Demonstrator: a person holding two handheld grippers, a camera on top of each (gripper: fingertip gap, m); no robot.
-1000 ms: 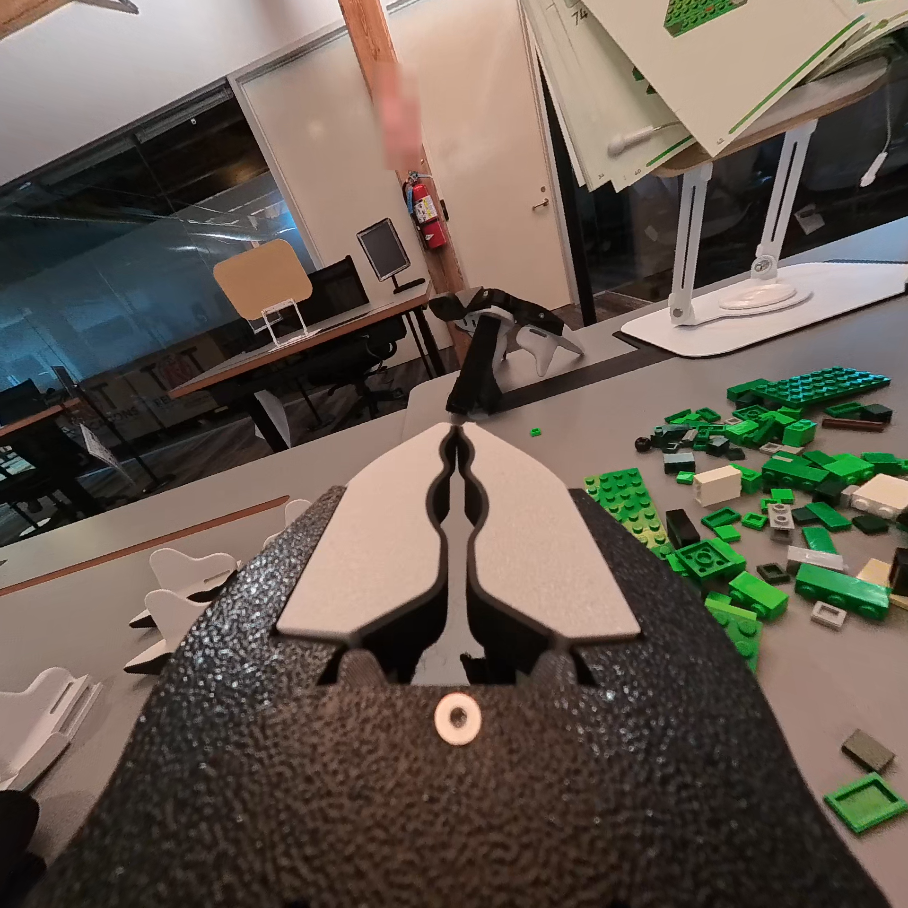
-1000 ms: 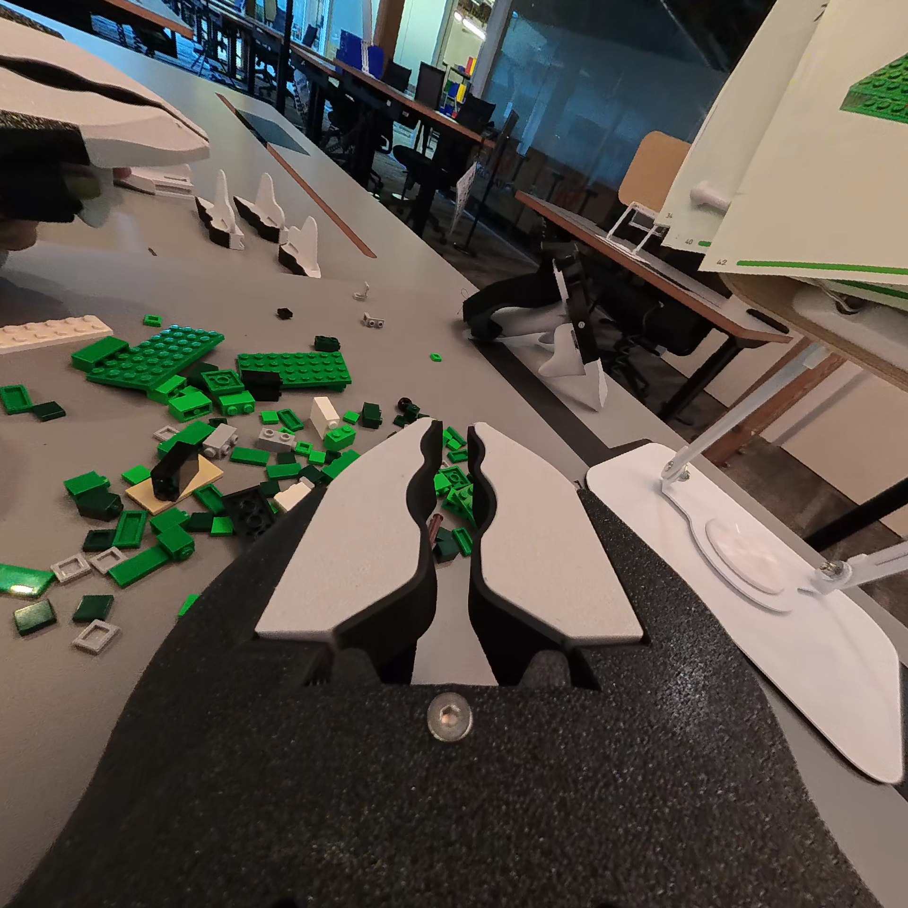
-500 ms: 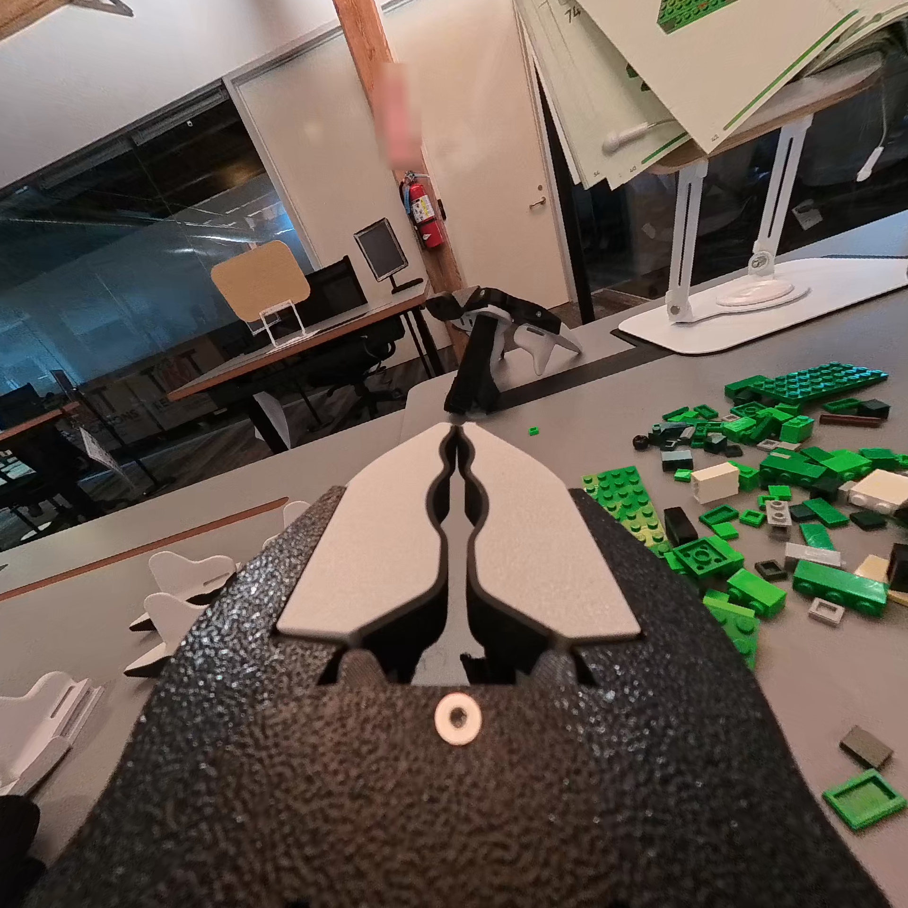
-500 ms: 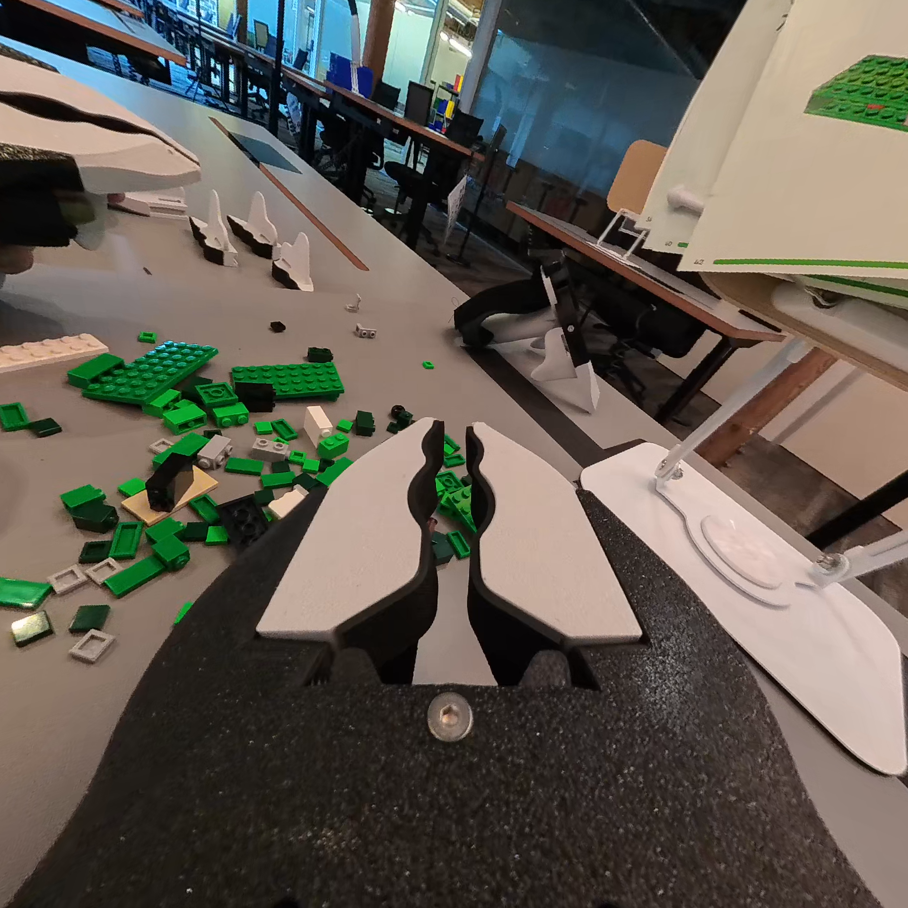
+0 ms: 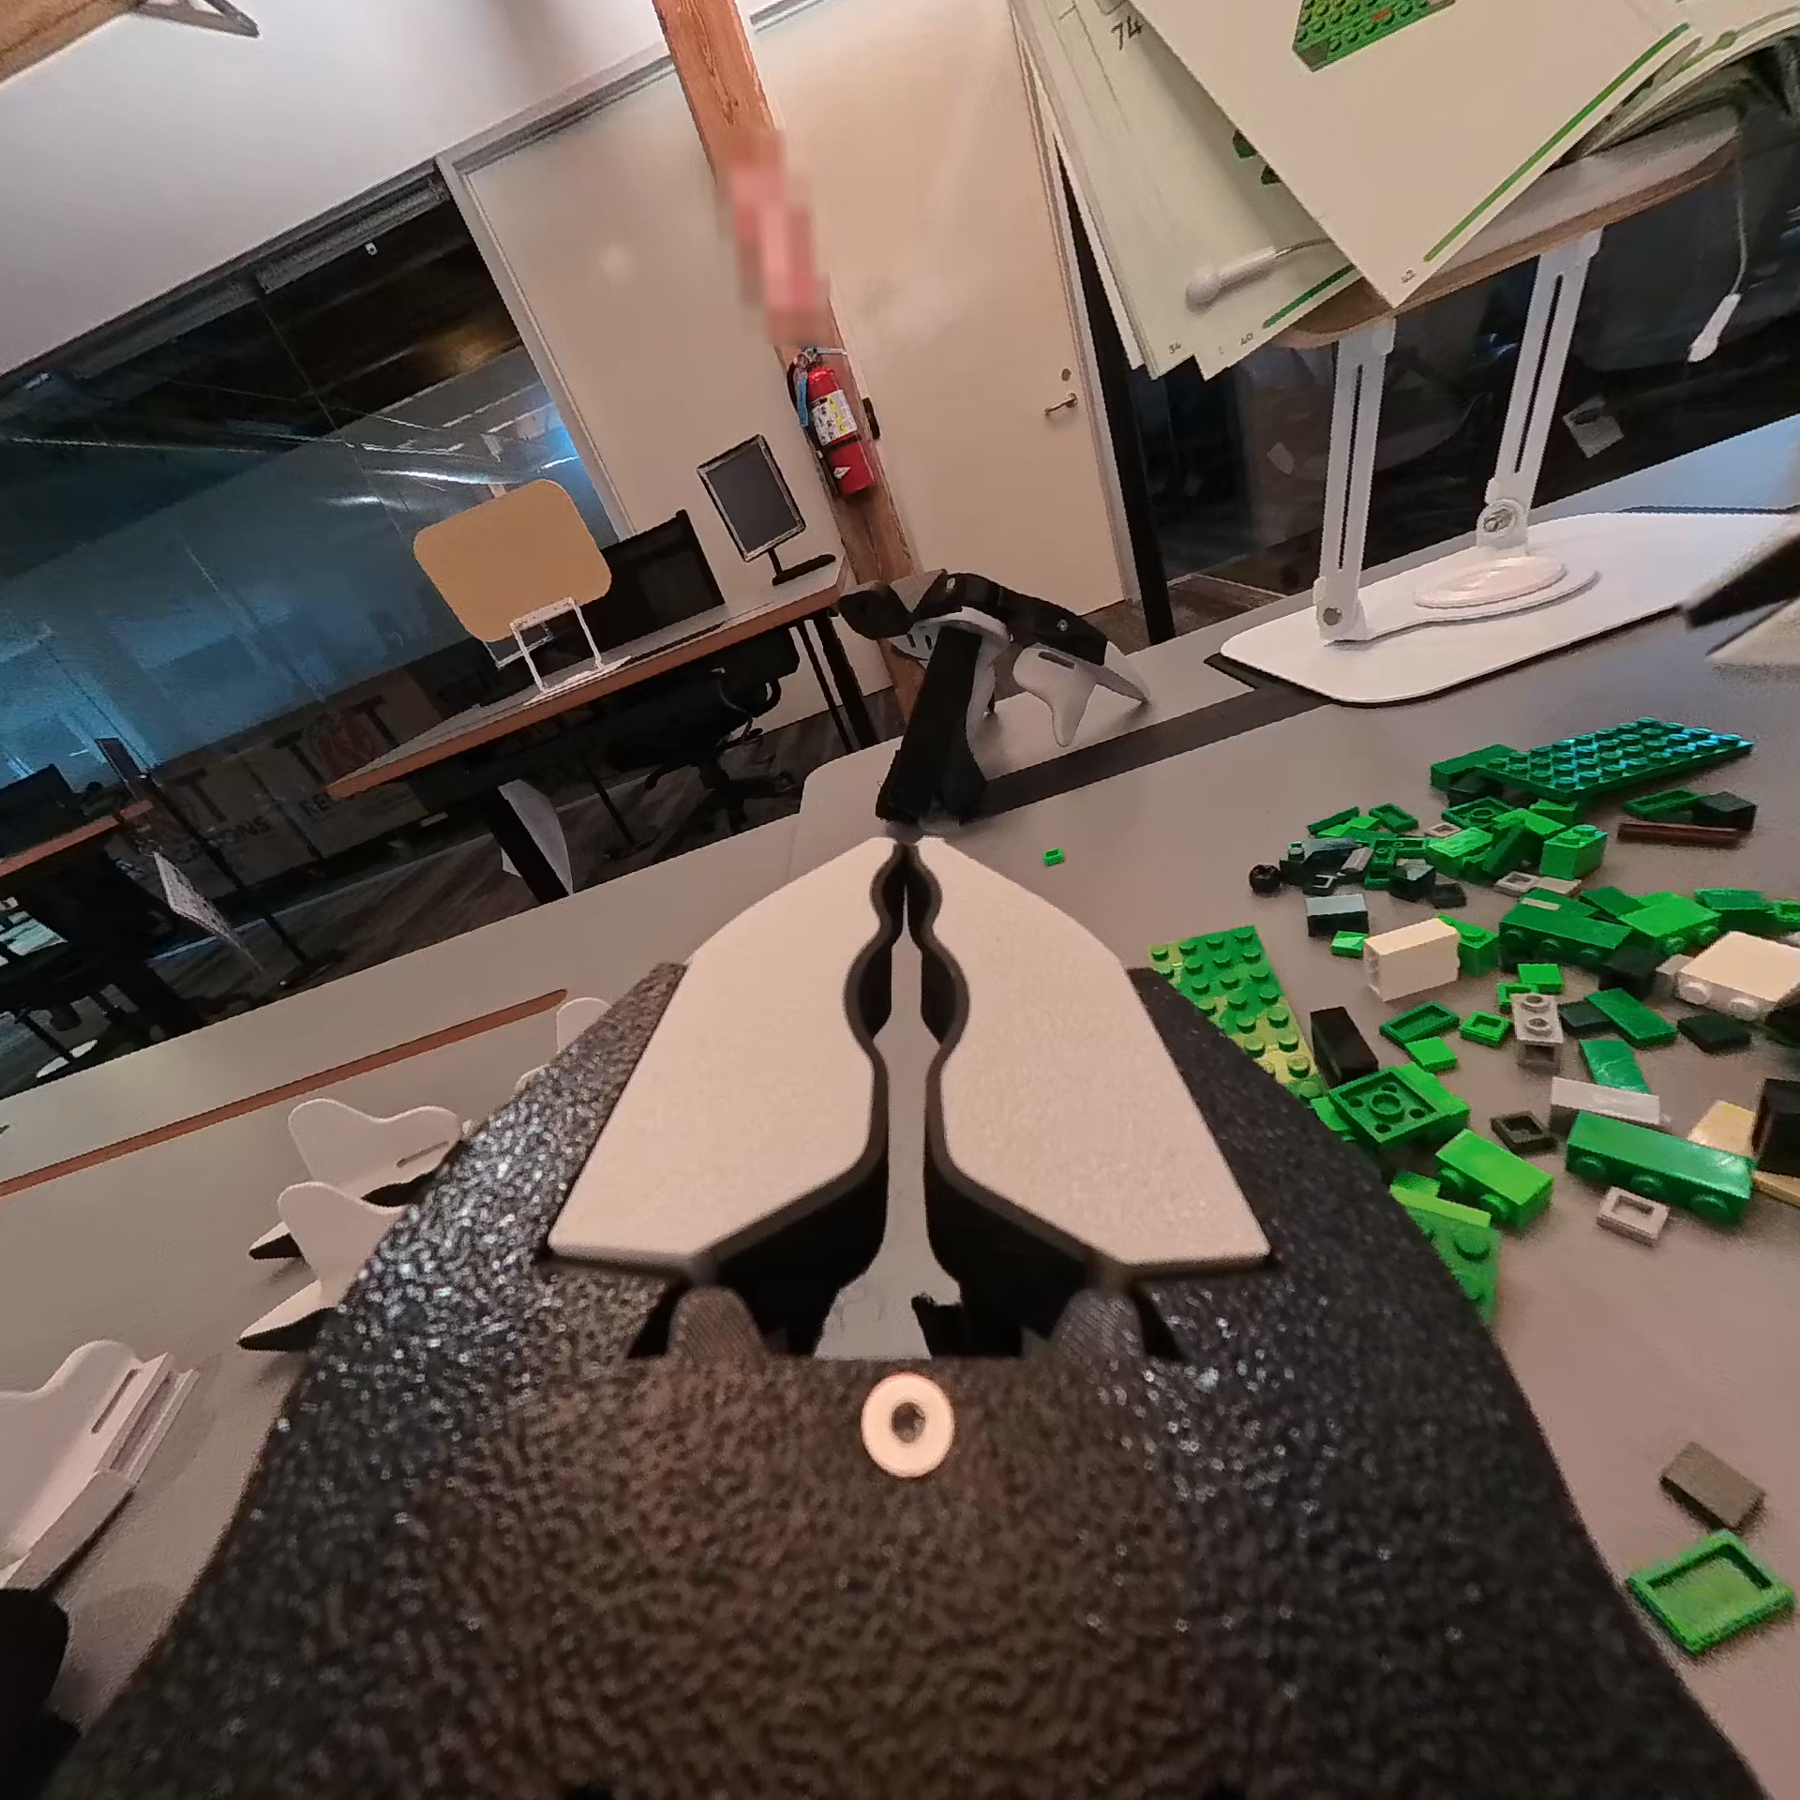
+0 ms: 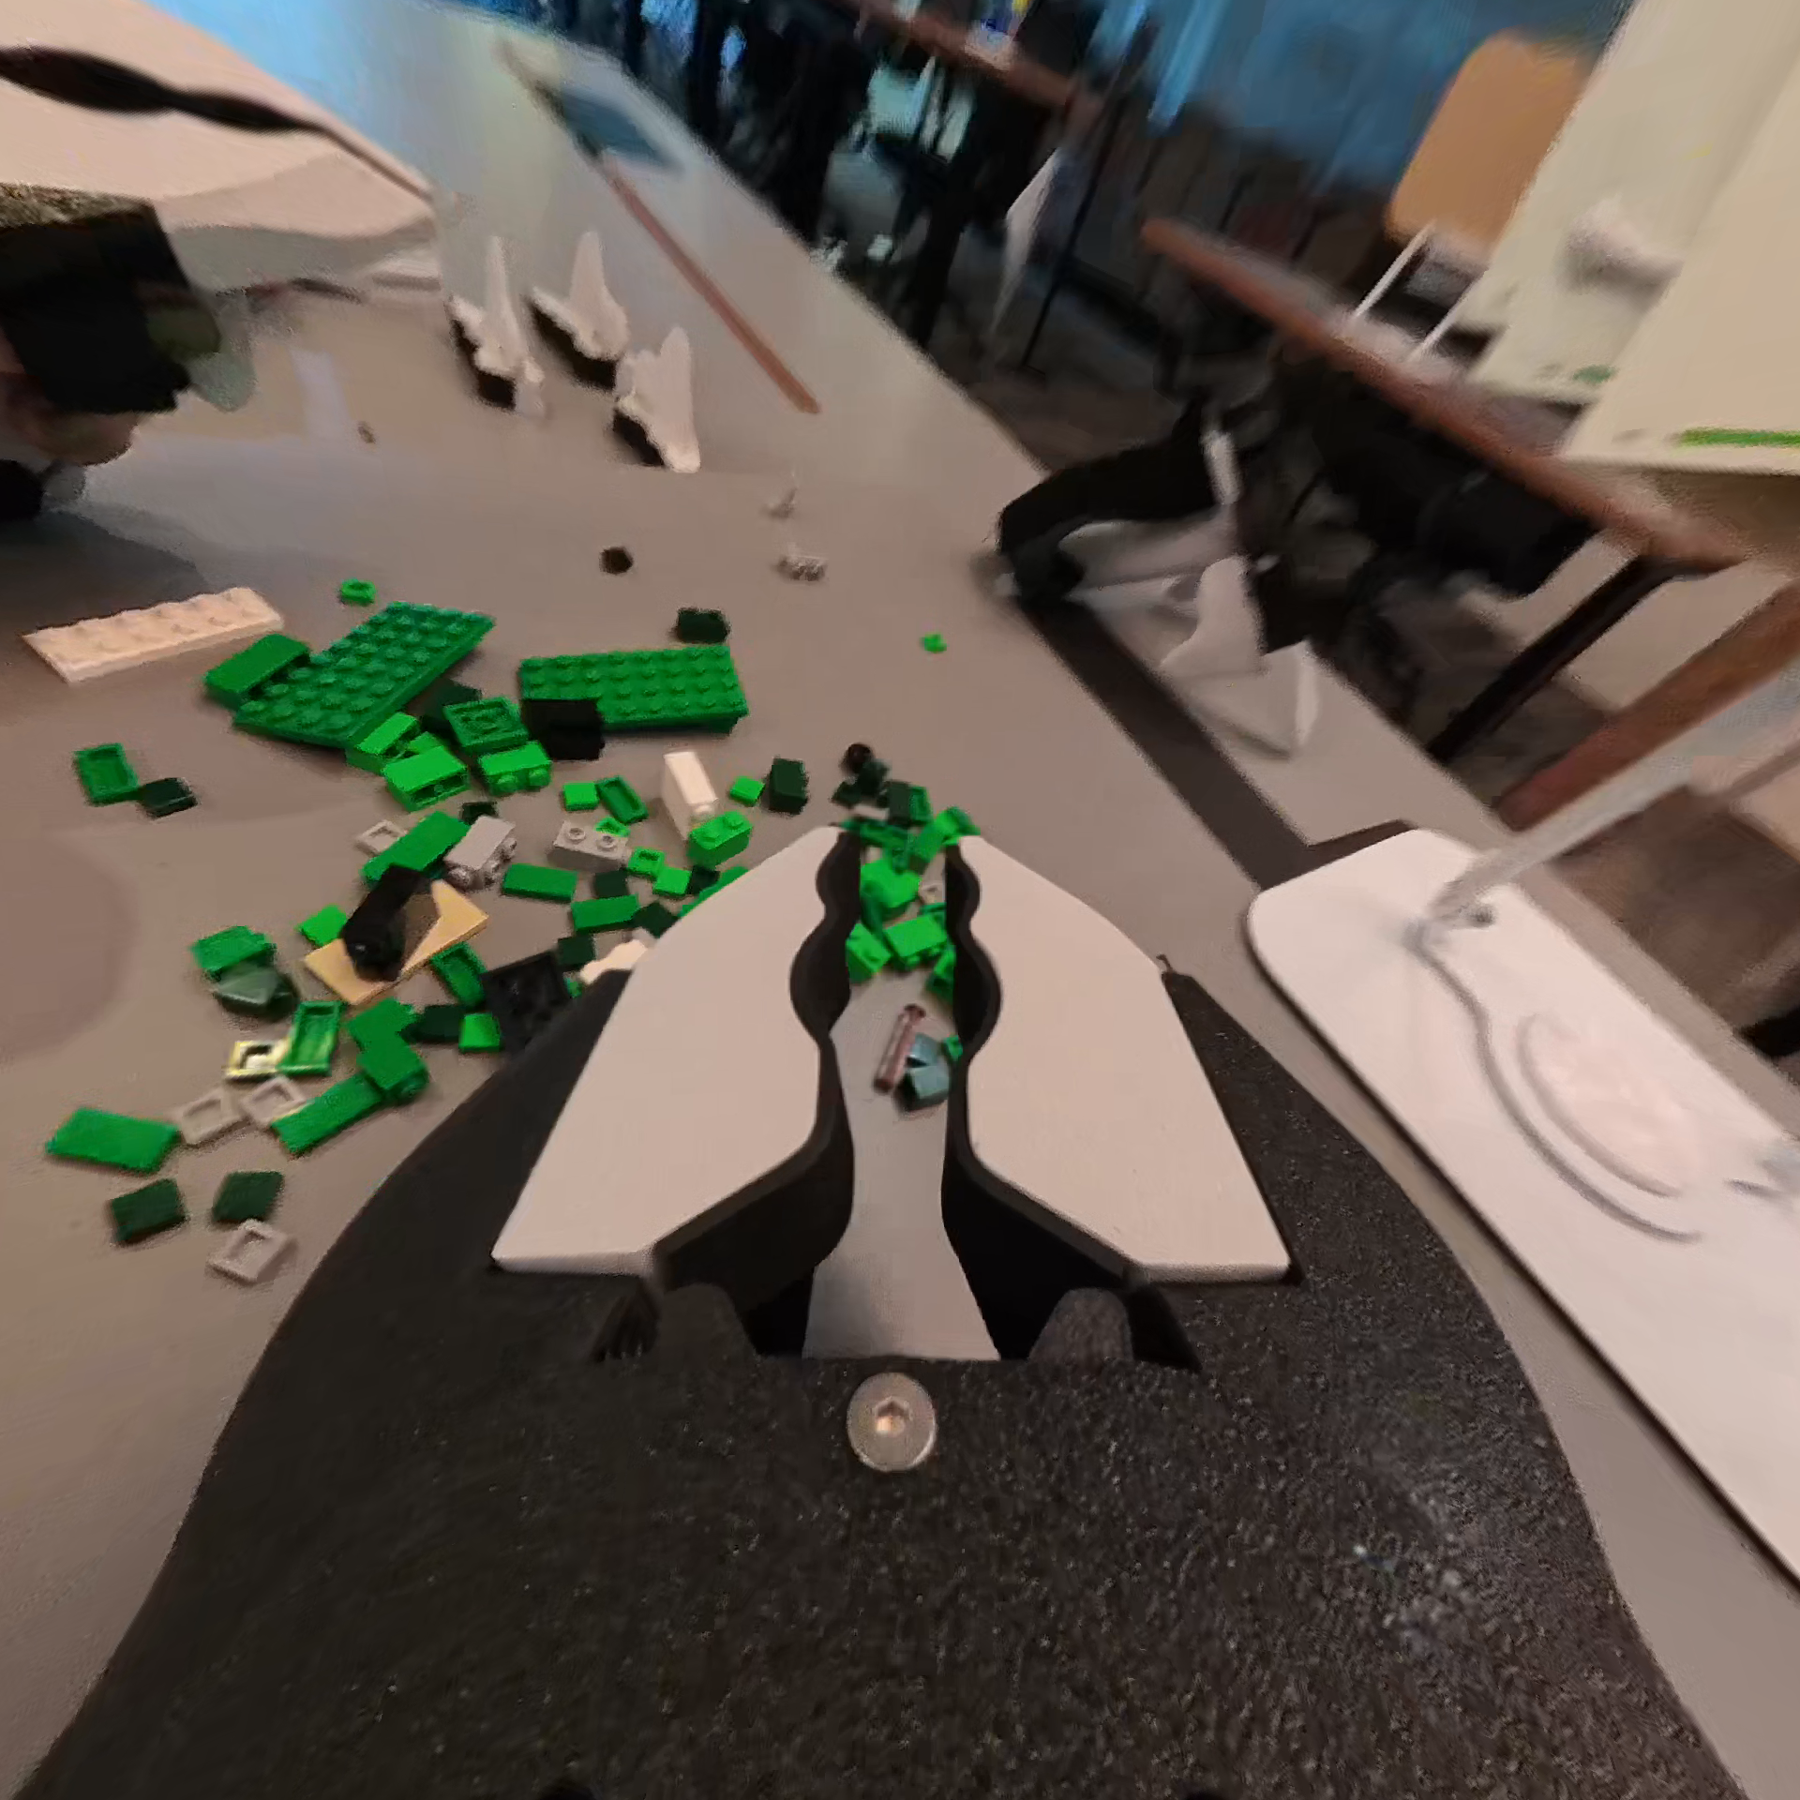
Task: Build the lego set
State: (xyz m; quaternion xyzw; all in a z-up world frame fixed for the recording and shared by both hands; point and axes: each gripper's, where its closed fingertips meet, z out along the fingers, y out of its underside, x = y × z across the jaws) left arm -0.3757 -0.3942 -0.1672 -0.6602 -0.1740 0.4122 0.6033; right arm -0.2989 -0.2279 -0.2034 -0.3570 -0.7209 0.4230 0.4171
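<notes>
Grey and matte, the bench (image 5: 1120, 808) runs through an office with glass walls, a wooden post and a red fire extinguisher (image 5: 840, 427) on it. A white stand (image 5: 1442, 604) at the bench's far edge carries the open instruction booklet (image 5: 1412, 127) above the parts.

My left tongs (image 5: 908, 857) point toward the bench edge, clear of the bricks; their grey fingers (image 5: 760, 1071) meet at the tips with nothing between them. Just past those tips a spare black and white gripper (image 5: 964, 672) lies on the bench. To my left sit several white finger parts (image 5: 360, 1159).

The lego pile (image 5: 1558, 935) is spread on the bench to the right of my left tongs: a bright green wedge plate (image 5: 1232, 989) nearest them, a long green plate (image 5: 1607, 760) at the far side, a white brick (image 5: 1412, 959) among small green tiles, and a flat green tile (image 5: 1709, 1588) with a dark grey tile (image 5: 1709, 1485) lying apart in the near corner.

My right tongs (image 6: 901, 852) hang low over the near edge of the same pile, parted a little and holding nothing. Seen through the gap between the fingers, a thin brown bar (image 6: 898, 1047) lies on the bench beside a small dark teal piece (image 6: 925, 1067), with green bricks just beyond. Farther left are a black piece on a tan plate (image 6: 394, 940), two large green plates (image 6: 633, 687) and a long white plate (image 6: 151, 633). This view is blurred, most of all toward the background.
</notes>
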